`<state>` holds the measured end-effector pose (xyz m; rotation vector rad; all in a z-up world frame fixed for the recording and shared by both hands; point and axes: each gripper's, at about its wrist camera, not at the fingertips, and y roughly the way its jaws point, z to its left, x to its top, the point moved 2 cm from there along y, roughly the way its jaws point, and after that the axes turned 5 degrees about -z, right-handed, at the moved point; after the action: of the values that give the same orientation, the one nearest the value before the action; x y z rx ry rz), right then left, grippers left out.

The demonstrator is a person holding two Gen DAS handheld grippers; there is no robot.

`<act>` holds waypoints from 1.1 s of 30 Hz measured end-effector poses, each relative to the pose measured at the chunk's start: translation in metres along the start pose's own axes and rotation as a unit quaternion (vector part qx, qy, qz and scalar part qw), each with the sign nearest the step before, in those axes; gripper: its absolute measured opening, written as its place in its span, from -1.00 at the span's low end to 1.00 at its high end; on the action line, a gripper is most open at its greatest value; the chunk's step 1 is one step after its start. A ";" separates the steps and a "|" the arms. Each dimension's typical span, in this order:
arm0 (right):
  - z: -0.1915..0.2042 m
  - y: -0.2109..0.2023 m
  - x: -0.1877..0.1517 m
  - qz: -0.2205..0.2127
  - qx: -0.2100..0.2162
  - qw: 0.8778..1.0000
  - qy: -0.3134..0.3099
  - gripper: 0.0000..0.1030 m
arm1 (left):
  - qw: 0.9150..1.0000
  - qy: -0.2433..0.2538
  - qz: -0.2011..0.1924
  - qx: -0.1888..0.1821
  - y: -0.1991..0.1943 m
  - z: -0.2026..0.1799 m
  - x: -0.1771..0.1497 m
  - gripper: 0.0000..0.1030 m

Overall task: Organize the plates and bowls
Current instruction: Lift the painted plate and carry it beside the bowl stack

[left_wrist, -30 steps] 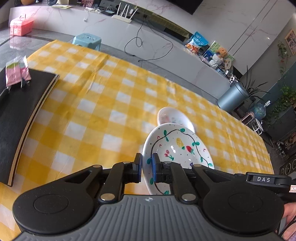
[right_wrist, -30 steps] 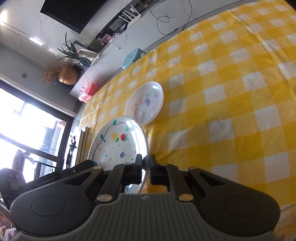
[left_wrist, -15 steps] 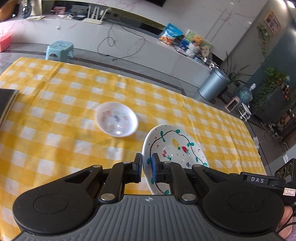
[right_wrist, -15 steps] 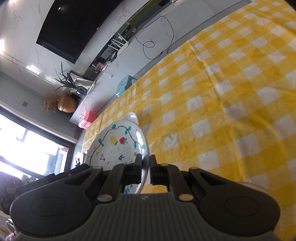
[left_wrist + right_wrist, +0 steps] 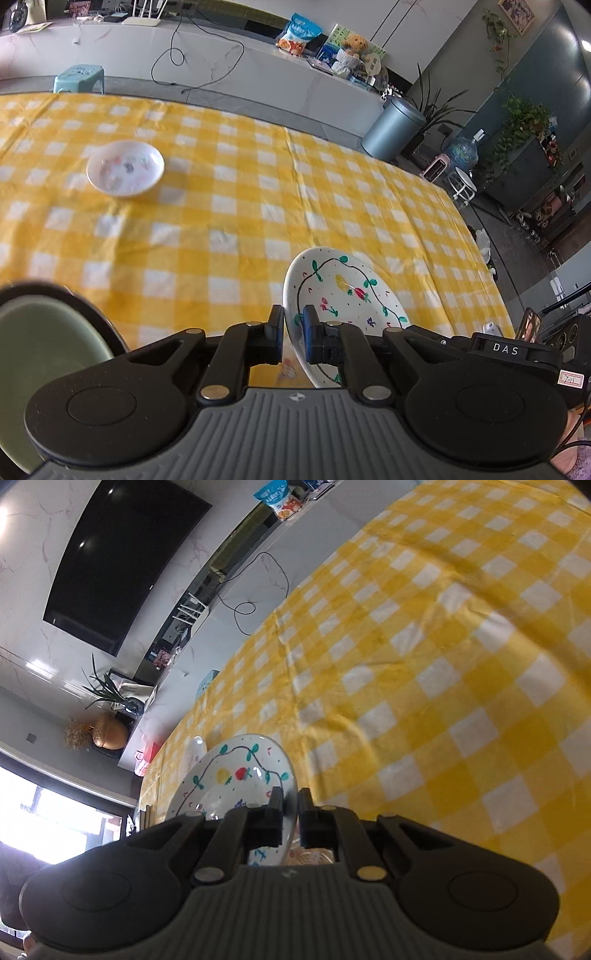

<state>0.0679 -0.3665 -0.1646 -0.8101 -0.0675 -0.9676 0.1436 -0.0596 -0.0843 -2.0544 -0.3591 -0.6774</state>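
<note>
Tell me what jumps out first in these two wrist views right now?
The hand-painted plate with its vine and fruit pattern, pinched at opposite rims by the left gripper and the right gripper, above the yellow checked tablecloth. Next, the small white bowl sitting alone on the cloth, far left in the left wrist view.

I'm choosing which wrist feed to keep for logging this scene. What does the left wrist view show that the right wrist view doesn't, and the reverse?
Only the left wrist view shows the small white dish lying whole on the cloth, a green plate at lower left, and the grey bin.

Only the right wrist view shows the wall television.

Both show the painted plate pinched at its rim, by the left gripper in one and the right gripper in the other, over the yellow checked tablecloth.
</note>
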 end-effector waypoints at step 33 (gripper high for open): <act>-0.004 -0.006 -0.048 0.003 -0.072 0.992 -0.106 -0.87 | 0.998 -0.037 0.003 0.058 0.003 0.009 -0.067 -0.76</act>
<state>0.0342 -0.3371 -0.1825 -1.0454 -0.1808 -0.8856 0.0935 -0.0534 -0.1301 -1.9725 -0.4248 -0.5658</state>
